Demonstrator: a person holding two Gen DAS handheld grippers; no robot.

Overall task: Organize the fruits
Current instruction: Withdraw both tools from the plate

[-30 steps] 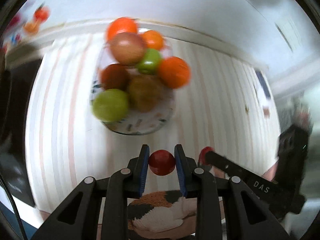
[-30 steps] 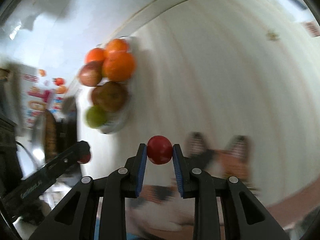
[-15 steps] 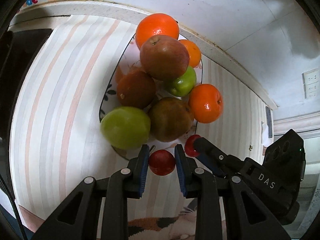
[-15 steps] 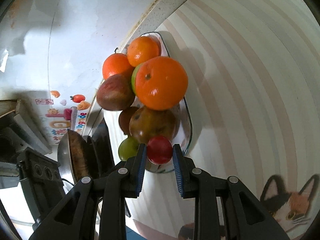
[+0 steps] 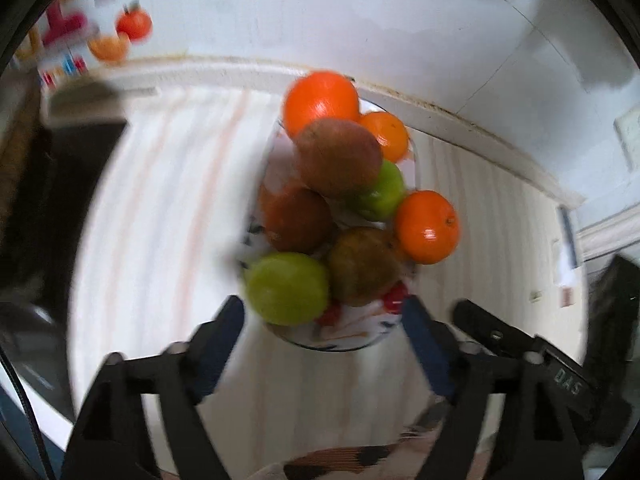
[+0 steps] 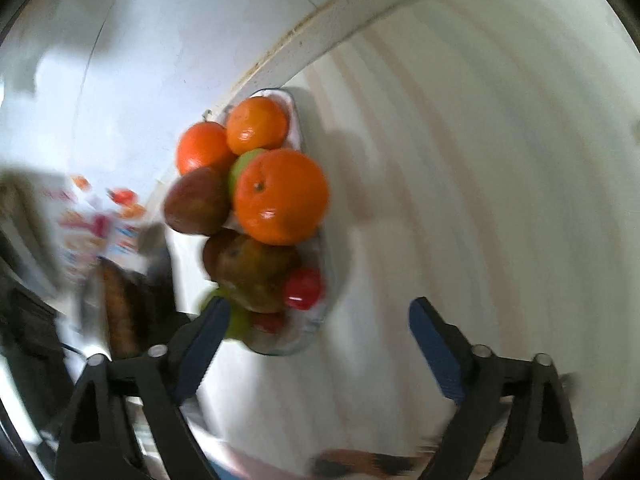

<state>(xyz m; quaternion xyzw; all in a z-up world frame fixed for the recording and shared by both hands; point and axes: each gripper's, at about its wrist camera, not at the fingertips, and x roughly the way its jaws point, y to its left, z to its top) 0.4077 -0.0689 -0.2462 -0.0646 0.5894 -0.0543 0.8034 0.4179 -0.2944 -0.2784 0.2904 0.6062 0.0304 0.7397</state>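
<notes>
Tongs: left tongs [image 5: 322,322] and right tongs [image 6: 320,320] were just opened wide, nothing held | step: red fruits [image 6: 303,289] released onto plate [image 5: 344,342] | next: withdrawal judged needed.

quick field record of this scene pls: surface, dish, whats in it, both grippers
surface: striped tablecloth
dish: patterned plate near the wall edge
fruit in plate: three oranges, two green fruits, three brownish-red fruits, all piled
small red fruits: two, lying at the near end of the plate
left hand-held gripper: jaws have just been opening, nothing between them, plate end below
right hand-held gripper: jaws have just been opening, nothing held
</notes>
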